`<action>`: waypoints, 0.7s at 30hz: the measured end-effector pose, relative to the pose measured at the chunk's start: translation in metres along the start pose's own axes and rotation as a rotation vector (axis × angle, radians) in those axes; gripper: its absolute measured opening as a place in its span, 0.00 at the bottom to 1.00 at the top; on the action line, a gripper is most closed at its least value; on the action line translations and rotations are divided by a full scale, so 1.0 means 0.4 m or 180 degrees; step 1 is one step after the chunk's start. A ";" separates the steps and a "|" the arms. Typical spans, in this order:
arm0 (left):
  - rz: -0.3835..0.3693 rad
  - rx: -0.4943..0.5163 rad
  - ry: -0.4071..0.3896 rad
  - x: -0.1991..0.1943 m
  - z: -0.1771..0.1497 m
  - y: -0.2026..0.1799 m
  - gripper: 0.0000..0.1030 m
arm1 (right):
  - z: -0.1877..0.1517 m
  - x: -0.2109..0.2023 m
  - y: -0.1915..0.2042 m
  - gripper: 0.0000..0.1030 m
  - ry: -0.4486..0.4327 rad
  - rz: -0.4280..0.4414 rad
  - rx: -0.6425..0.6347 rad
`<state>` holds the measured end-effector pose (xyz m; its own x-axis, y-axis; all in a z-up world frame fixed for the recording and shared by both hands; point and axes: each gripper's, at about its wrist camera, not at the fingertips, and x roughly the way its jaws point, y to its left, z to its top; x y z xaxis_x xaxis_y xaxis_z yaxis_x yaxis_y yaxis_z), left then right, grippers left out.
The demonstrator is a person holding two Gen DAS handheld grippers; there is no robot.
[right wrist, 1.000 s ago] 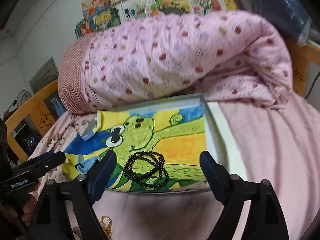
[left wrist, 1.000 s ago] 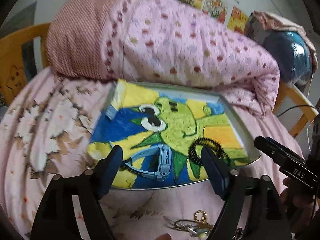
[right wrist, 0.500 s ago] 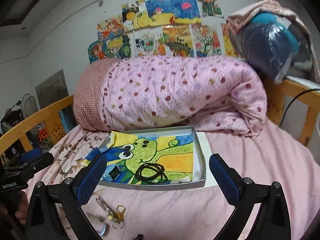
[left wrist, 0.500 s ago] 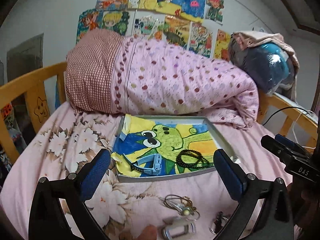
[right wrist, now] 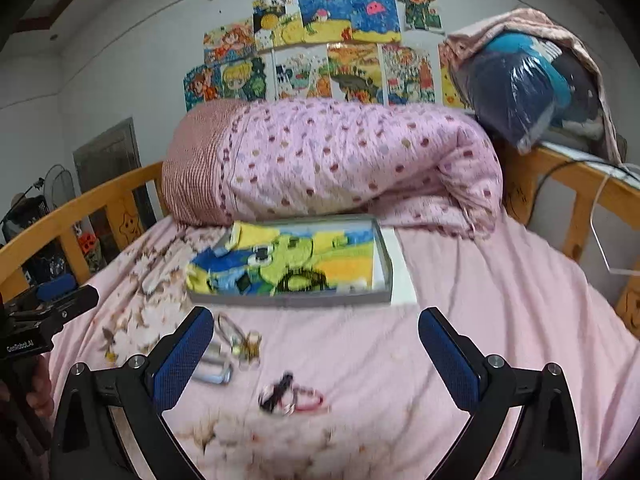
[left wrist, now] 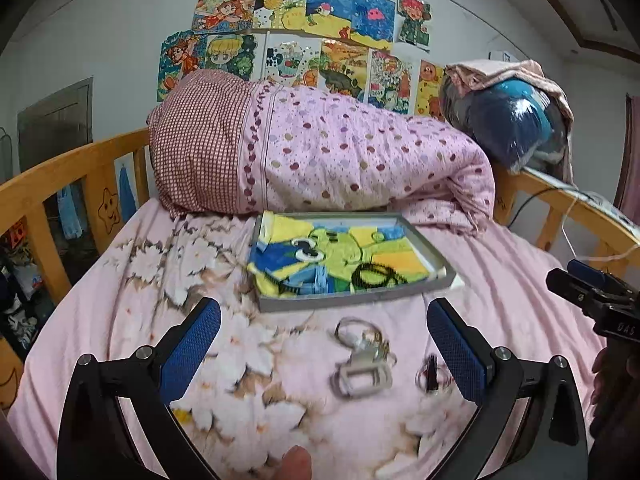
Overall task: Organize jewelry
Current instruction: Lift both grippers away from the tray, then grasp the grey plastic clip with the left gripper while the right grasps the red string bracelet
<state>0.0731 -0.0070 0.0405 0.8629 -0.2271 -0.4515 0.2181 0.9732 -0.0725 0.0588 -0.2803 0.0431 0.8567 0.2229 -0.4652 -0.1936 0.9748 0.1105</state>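
Left tool: jaws spread wide, holding nothing, hovering over the near part of the bed.
Right tool: jaws likewise spread wide and empty, over the pink sheet; its body also shows at the right edge of the left wrist view.
Tray: shallow grey tray on the bed, far of both tools, its far edge against the rolled quilt; lined with a cartoon drawing in yellow, green and blue.
Black bead bracelet: inside the tray, at its near right part, lying on the drawing; well beyond the left tool's fingertips.
Blue watch: inside the tray, left of the black bead bracelet, blurred.
Key ring cluster: on the sheet between the tray and the left tool, in the gap between its fingers though not touching them; a metal ring, a gold bit and a silver rectangular clasp, all blurred.
Pink bracelet: on the sheet between the right tool's fingers, nearer the left one, with something dark tangled in it; apart from both.
Wall: children's drawings pinned above the quilt.
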 end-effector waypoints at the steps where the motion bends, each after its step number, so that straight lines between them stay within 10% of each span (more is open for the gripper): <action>1: -0.0006 0.0011 0.0020 -0.004 -0.011 0.002 0.98 | -0.013 -0.001 0.002 1.00 0.0045 -0.0009 -0.0019; 21: -0.0126 0.0227 0.0697 0.058 -0.191 -0.027 0.98 | -0.152 0.110 -0.014 1.00 0.0814 0.0133 -0.0050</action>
<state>0.0560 -0.0199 -0.0370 0.7352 -0.2442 -0.6323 0.2883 0.9569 -0.0345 0.0685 -0.2757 -0.0314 0.6995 0.2548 -0.6677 -0.2352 0.9643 0.1216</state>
